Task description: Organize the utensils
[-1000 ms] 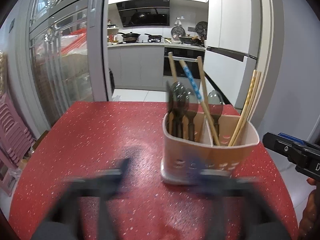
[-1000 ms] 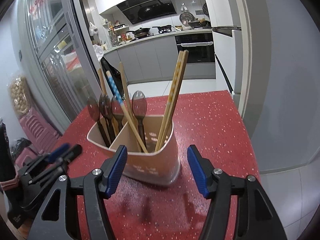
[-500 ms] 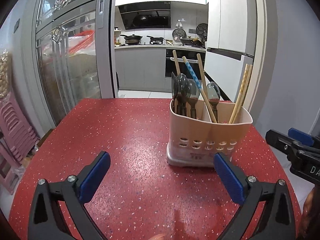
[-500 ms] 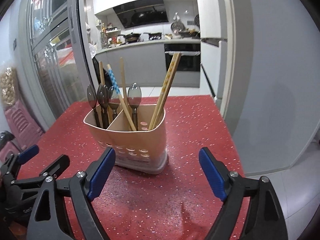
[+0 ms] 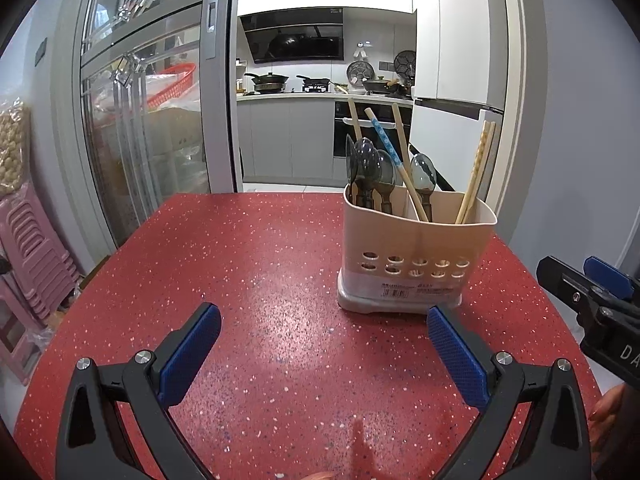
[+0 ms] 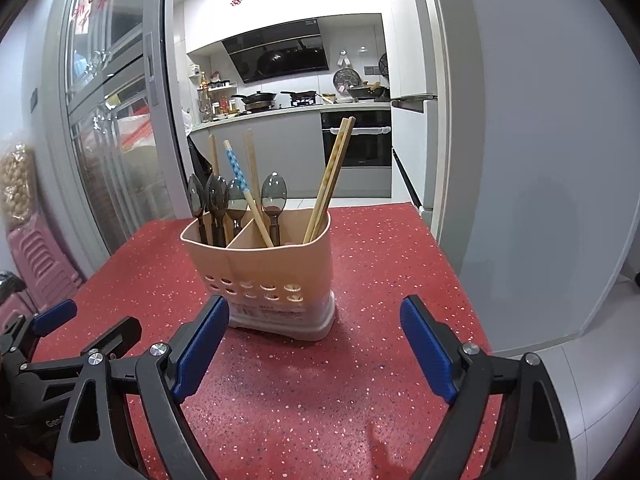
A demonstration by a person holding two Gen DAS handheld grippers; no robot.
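Note:
A beige utensil holder [image 5: 416,256] with two compartments stands on the red speckled table [image 5: 256,264]; it also shows in the right wrist view [image 6: 272,272]. Dark spoons [image 5: 366,168] stand in its left compartment. One spoon [image 5: 423,174], a blue dotted chopstick [image 5: 384,140] and bamboo chopsticks [image 5: 478,168] stand in the right one. My left gripper [image 5: 324,344] is open and empty, short of the holder and to its left. My right gripper [image 6: 314,344] is open and empty just in front of the holder.
The table's right edge [image 6: 456,264] drops to a grey floor beside a grey wall. Pink stools [image 5: 28,248] stand at the left. A sliding glass door [image 5: 140,120] and the kitchen lie beyond the far edge. My right gripper shows at the right in the left wrist view [image 5: 592,300].
Both grippers have pulled back from the holder and opened wider. The holder and its utensils have not moved.

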